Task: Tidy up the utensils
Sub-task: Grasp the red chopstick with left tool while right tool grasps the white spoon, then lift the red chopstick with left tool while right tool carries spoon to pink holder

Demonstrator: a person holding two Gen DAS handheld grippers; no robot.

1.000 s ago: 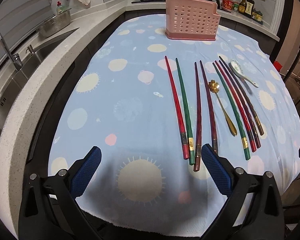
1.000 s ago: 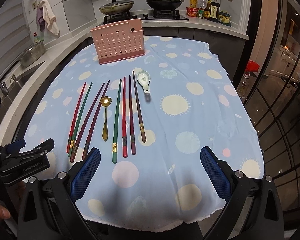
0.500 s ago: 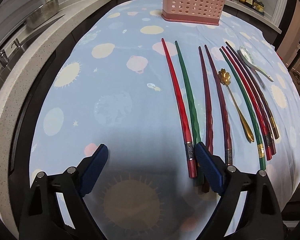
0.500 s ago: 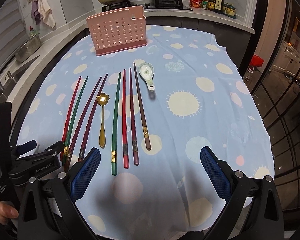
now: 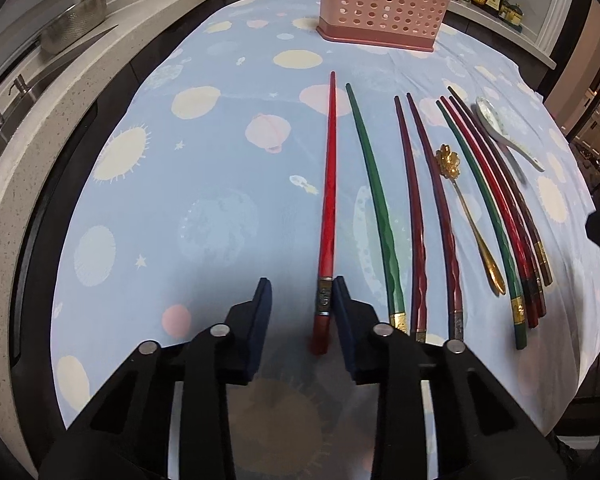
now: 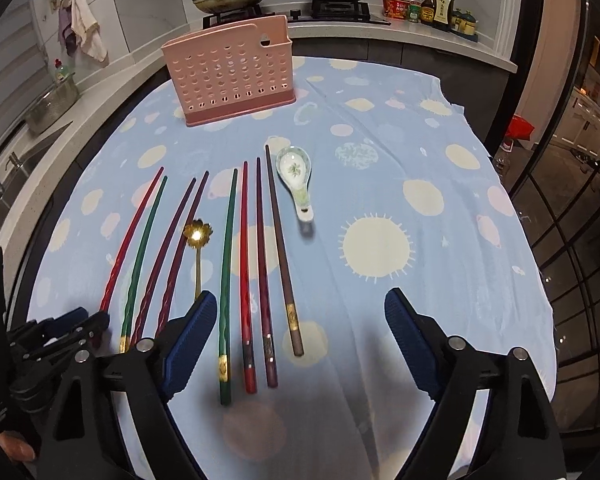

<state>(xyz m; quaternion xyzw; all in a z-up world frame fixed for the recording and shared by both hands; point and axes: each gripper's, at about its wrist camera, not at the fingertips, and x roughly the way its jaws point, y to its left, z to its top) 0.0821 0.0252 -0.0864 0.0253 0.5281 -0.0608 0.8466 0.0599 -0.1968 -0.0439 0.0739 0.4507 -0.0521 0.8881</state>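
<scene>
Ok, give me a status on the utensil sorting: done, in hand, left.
Done: nothing; the pink holder shows no utensils in it. In hand: the left claw is partly closed around the handle end of the red chopstick, which lies on the cloth, one finger against it. Left: all the chopsticks, the gold spoon and the ceramic spoon. The right claw hangs open.
</scene>
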